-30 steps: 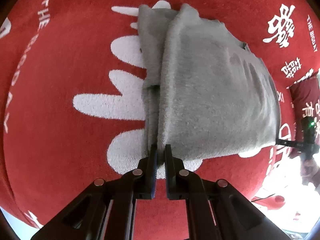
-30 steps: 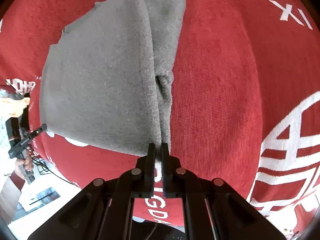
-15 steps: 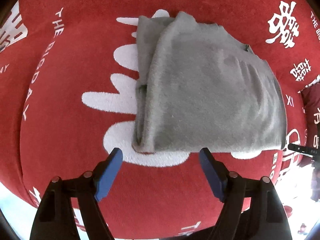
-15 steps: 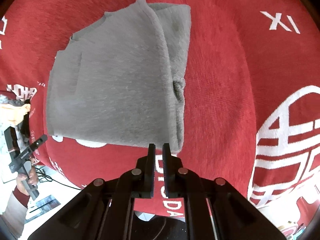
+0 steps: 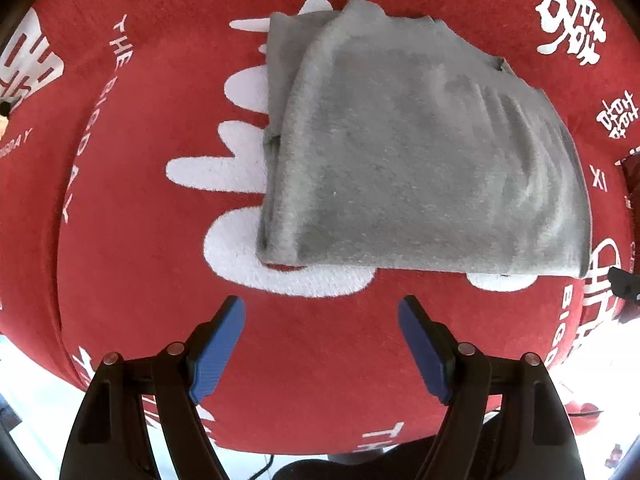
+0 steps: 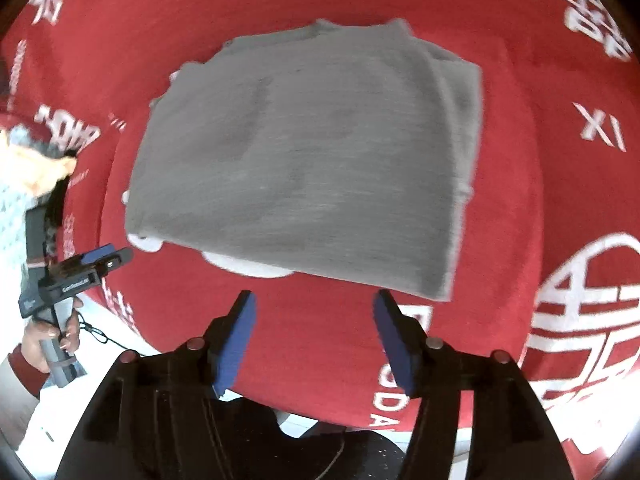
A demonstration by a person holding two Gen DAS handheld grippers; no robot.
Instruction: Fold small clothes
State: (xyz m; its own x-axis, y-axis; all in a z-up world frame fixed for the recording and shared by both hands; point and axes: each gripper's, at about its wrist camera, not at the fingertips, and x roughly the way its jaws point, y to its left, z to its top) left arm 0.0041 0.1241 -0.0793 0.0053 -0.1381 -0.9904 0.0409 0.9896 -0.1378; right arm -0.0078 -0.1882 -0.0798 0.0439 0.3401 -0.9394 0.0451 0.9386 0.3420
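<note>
A grey fleece garment [image 5: 420,160] lies folded flat on the red cloth, with a narrower layer showing along its left edge. It also shows in the right wrist view [image 6: 308,160]. My left gripper [image 5: 322,312] is open and empty, a short way in front of the garment's near edge. My right gripper [image 6: 314,306] is open and empty, just in front of the garment's near edge. The left gripper also shows at the left of the right wrist view [image 6: 102,260], held in a hand.
The red cloth [image 5: 132,208] with white printed shapes and letters covers the table. Its front edge drops off close behind both grippers, with a pale floor and a cable below [image 6: 100,332]. A dark red item [image 5: 632,176] lies at the far right.
Both grippers let go of the garment's near edge and opened, the left first, then the right. Both drew back toward the table's front edge. The garment now lies flat.
</note>
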